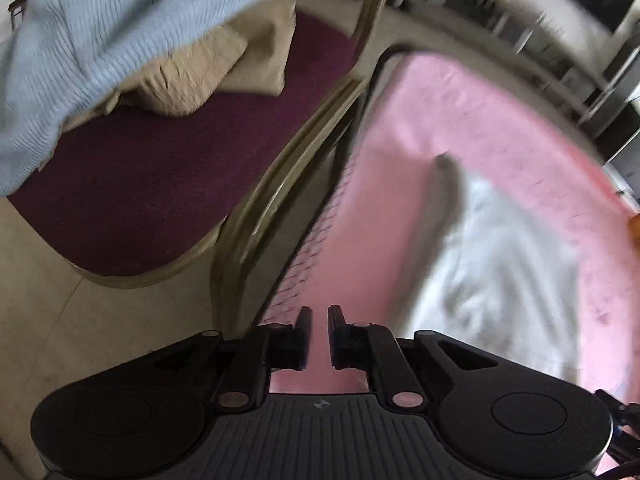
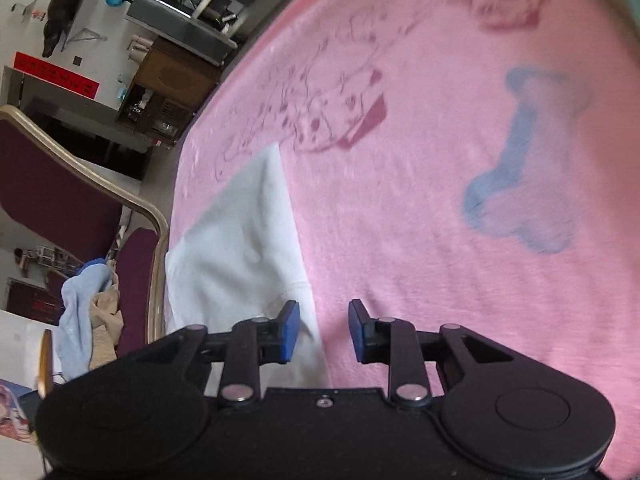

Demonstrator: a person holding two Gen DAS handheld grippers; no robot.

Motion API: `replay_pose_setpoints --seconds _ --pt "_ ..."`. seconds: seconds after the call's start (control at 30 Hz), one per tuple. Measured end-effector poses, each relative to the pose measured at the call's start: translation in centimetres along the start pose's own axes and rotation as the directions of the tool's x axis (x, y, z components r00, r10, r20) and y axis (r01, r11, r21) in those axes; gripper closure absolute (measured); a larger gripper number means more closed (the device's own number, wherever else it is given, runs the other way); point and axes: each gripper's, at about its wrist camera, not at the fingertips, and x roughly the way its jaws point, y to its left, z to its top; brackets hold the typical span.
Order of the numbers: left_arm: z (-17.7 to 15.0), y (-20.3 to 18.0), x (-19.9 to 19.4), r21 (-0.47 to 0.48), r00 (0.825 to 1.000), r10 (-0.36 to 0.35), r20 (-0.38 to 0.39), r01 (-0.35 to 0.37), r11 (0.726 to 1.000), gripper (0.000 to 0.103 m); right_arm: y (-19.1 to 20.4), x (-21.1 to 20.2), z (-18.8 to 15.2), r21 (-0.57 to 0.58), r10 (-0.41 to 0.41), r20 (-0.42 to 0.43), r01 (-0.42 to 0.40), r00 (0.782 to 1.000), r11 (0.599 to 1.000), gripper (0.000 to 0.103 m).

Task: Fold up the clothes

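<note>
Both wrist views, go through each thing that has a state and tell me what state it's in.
left hand-held gripper: shut, empty.
right hand-held gripper: open, empty.
white garment: lying partly folded on the pink blanket.
light blue garment: heaped unfolded on the chair.
beige garment: crumpled, partly under the light blue garment.

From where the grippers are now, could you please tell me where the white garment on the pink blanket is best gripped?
Probably at the stitched hem corner of the white cloth garment nearest the right gripper, coming from above and the near side. That edge lies flat on the pink fleece blanket just under the open jaws, which hold nothing, and a pinched hem gives a clean fold line.
</note>
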Motion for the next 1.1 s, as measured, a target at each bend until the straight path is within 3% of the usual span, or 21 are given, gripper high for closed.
replay_pose_setpoints --seconds 0.13,0.23,0.4,0.53,0.67,0.8,0.9,1.0,1.1 --pt "-1.8 -2.4 -0.6 0.137 0.99 -0.135 -0.027 0.137 0.981 0.094 1.5 -0.8 -0.8 -0.048 0.026 -0.003 -0.026 1.0 0.998 0.076" --pt "-2.7 -4.7 0.4 0.275 0.988 -0.138 -0.072 0.153 0.949 0.091 3.6 0.1 -1.9 -0.114 0.055 -0.047 -0.06 0.997 0.992 0.076" --pt "-4.4 -6.6 1.1 0.409 0.982 -0.134 -0.136 0.179 0.895 0.091 5.3 2.3 -4.8 -0.238 0.071 -0.156 -0.107 0.985 0.965 0.076" --pt "-4.7 -6.6 1.8 0.411 0.981 -0.094 -0.169 0.156 0.898 0.088 4.6 2.2 -5.4 -0.247 0.06 -0.201 -0.11 0.978 0.963 0.078" --pt "-6.0 -6.4 0.4 0.424 0.985 -0.079 -0.156 0.139 0.895 0.088 4.2 0.0 -5.2 -0.272 -0.014 -0.228 -0.05 0.974 0.961 0.078" --pt "-6.6 -5.8 -1.2 0.408 0.979 -0.161 -0.124 0.198 0.891 0.089 3.7 -2.2 -5.8 -0.32 -0.103 -0.195 0.036 0.975 0.947 0.077" --pt "-6.4 -6.4 -1.6 0.394 0.975 -0.204 -0.084 0.221 0.892 0.089 3.7 -3.6 -6.0 -0.339 -0.089 -0.116 0.044 0.989 0.94 0.077" --pt "-5.9 -7.8 -0.1 0.391 0.977 -0.194 -0.085 0.212 0.896 0.089 4.3 -4.2 -6.1 -0.339 -0.005 -0.073 -0.02 0.997 0.941 0.078" --pt "-6.9 -8.9 -0.2 0.441 0.98 -0.176 -0.095 0.2 0.875 0.089 4.8 -3.1 -6.4 -0.332 0.033 -0.053 -0.048 0.998 0.942 0.079"
